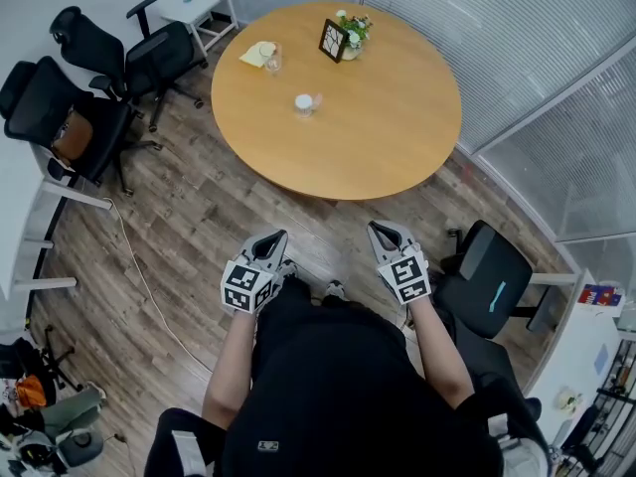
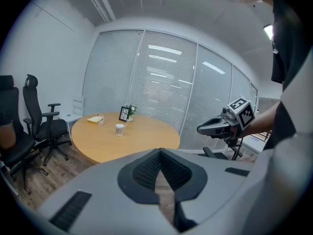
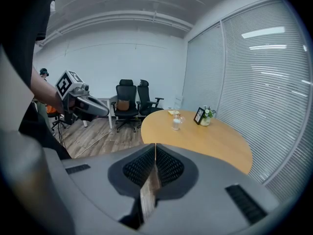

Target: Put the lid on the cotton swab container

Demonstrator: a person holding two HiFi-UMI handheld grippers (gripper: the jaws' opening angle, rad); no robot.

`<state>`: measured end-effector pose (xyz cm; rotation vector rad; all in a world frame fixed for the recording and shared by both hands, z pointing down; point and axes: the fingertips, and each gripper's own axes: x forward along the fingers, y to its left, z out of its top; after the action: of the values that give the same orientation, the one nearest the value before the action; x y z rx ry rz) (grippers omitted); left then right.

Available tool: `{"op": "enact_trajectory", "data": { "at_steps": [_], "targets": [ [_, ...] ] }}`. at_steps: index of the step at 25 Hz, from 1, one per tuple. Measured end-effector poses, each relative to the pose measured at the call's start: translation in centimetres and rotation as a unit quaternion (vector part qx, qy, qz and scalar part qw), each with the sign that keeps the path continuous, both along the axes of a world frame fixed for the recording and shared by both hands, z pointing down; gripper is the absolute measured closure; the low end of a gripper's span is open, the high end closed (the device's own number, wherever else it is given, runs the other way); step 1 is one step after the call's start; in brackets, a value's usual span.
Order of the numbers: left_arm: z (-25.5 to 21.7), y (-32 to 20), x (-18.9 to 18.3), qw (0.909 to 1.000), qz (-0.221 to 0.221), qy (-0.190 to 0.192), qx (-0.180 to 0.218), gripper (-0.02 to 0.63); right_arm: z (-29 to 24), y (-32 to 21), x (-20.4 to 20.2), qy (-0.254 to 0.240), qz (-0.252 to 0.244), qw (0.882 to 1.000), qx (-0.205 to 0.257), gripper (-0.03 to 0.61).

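We are holding the left gripper (image 1: 270,238) and right gripper (image 1: 383,229), jaws pressed together and empty, well short of the table (image 1: 397,137). The cotton swab container (image 1: 304,104) is sitting there, so approaching it looks next.

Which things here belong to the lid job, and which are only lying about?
For the job: cotton swab container; clear item beside it, perhaps the lid; left gripper and right gripper, both shut, empty.
Lying about: picture frame; flowers; yellow item; glass.
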<state>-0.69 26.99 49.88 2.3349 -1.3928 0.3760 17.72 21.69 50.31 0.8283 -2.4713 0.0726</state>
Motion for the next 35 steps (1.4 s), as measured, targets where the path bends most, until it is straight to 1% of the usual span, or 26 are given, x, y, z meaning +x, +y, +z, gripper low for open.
{"op": "enact_trajectory", "data": {
  "at_steps": [9, 15, 24, 29, 35],
  "targets": [
    [-0.3, -2.5, -3.9, 0.9997, 0.025, 0.001, 0.001, 0.607, 0.2, -1.4, -4.5, 0.009, 0.006, 1.000, -0.004, 0.574],
    [-0.2, -4.0, -7.6, 0.9994, 0.035, 0.000, 0.002, 0.607, 0.3, -2.6, -7.7, 0.010, 0.023, 1.000, -0.001, 0.574],
    [0.8, -5.1, -12.2, 0.9988, 0.047, 0.008, -0.008, 0.607, 1.5, -2.4, -11.3, 0.022, 0.044, 0.999, -0.016, 0.574],
    [1.7, -5.0, -13.4, 0.9984, 0.049, 0.017, -0.021, 0.607, 1.8, -2.5, -12.4, 0.030, 0.048, 0.998, -0.021, 0.574],
    [2.2, -5.2, -13.3, 0.9977, 0.058, 0.017, -0.029, 0.607, 2.2, -2.9, -12.8, 0.028, 0.052, 0.998, -0.028, 0.574]
  ]
}}
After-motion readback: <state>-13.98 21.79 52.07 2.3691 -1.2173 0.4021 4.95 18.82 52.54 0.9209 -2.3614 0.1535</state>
